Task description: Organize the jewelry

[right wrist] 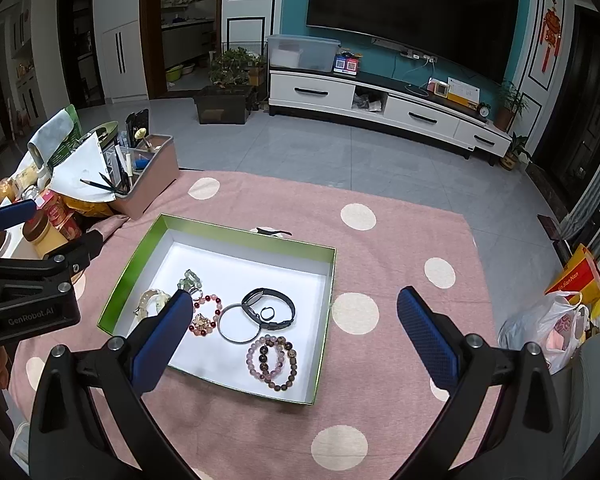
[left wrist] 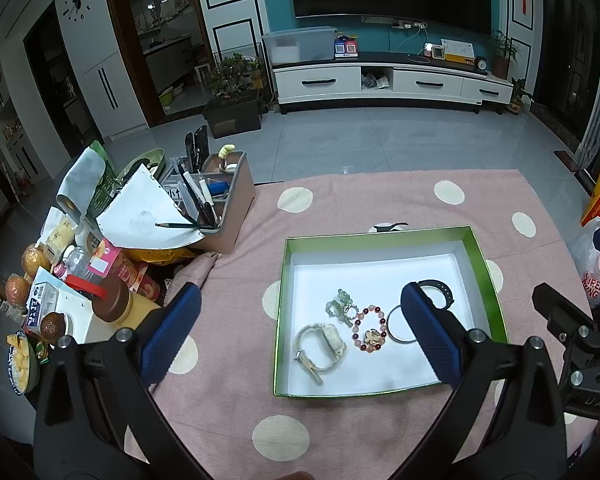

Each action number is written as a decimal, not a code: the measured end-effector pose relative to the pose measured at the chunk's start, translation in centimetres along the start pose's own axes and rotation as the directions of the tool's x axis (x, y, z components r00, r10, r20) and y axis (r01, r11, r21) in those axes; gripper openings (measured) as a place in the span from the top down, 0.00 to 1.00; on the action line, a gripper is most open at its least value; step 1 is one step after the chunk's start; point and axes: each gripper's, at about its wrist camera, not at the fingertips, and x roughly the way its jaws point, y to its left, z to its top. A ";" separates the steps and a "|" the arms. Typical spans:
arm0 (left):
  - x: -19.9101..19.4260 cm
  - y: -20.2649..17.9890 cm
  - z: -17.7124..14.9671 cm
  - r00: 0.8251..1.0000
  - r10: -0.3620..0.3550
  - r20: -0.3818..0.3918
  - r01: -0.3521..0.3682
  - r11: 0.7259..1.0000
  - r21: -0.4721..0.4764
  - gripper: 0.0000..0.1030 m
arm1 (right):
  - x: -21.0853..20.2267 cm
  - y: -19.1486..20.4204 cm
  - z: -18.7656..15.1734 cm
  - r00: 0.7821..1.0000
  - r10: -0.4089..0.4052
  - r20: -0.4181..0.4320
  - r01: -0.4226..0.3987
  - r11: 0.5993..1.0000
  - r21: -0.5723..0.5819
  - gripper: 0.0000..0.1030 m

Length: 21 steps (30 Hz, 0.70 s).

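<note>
Cloth (right wrist: 380, 240), pink with pale dots, covers the desk and carries the green-rimmed box (right wrist: 236, 227) at its centre. Inside the box, jewelry lies clustered: black band (right wrist: 285, 305) at 12 o'clock, metal bangle (right wrist: 225, 332) mid-tray, two beaded bracelets (right wrist: 274, 362) at 5, red bead bracelet (left wrist: 370, 328) and pale watch (left wrist: 320, 346) toward 9. Left tool (left wrist: 300, 320) and right tool (right wrist: 294, 320) both hang spread wide, empty. Judging by this, sorting looks nearly finished or paused; next calls for choosing one piece and closing gently.

"GenRobot.AI" on the left tongs' black body (right wrist: 30, 312); "SUPER" on a white plastic bag (left wrist: 594, 282), right of the tongs.
</note>
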 end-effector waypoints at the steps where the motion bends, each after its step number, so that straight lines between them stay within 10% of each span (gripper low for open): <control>1: 0.0 0.0 0.0 1.000 0.001 0.000 -0.001 1.000 -0.001 0.02 | 0.0 0.0 0.0 1.000 -0.001 0.000 0.001 1.000 -0.001 0.01; 21: 0.1 0.1 -0.1 1.000 0.001 -0.001 -0.001 1.000 -0.002 0.02 | 0.0 0.1 -0.1 1.000 -0.004 0.001 0.004 1.000 -0.006 0.01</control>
